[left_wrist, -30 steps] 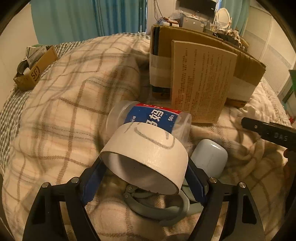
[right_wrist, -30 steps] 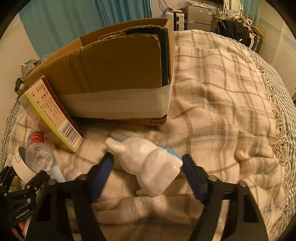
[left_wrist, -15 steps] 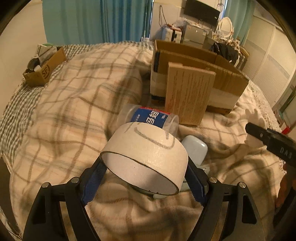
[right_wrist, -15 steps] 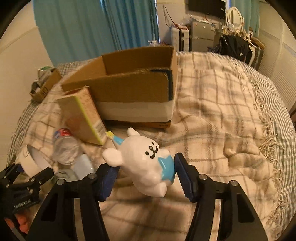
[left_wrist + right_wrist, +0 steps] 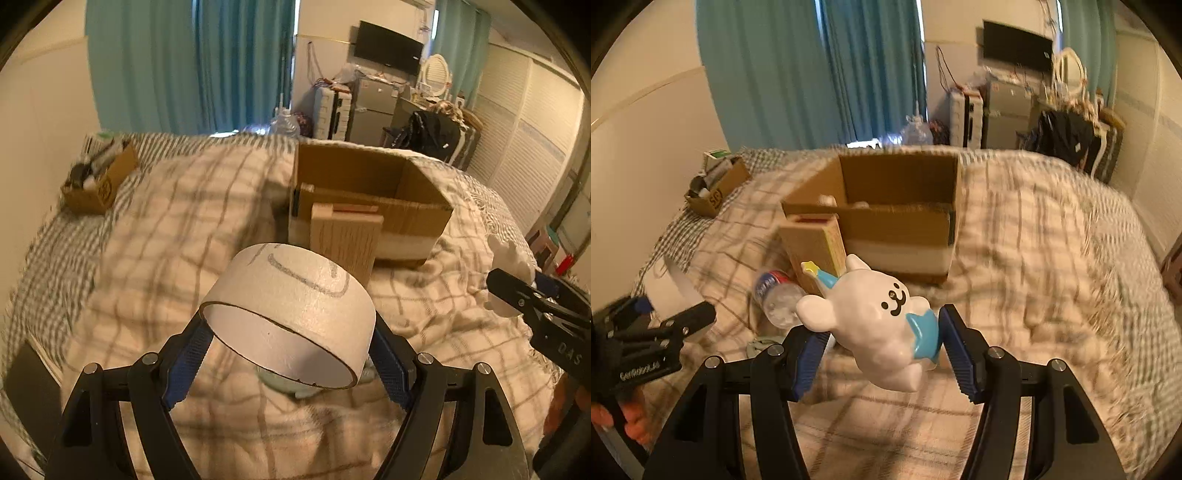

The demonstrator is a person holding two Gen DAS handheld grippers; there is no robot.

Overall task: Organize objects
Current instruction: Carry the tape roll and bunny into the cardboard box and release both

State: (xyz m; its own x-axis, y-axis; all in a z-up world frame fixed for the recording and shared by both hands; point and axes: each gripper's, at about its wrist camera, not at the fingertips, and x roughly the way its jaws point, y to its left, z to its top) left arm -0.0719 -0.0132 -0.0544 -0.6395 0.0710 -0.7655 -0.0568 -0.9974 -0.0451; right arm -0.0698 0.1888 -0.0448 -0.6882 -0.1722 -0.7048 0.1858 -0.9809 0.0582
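Both grippers are loaded above the bed: left gripper [image 5: 288,354] clamps a tape roll [image 5: 291,317]; right gripper [image 5: 882,343] pinches a bear figurine [image 5: 875,317]; carrying step, seemingly; next, release both over the cardboard box [image 5: 897,206].

teal curtains [image 5: 192,62], wall-mounted TV [image 5: 388,48], small fridge [image 5: 373,110], round mirror [image 5: 437,72]

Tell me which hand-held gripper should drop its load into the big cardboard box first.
Probably right. The right hand-held gripper holds the white bear figurine facing the cardboard box opening; the left hand-held gripper, clamping the tape roll, has an upright carton between.
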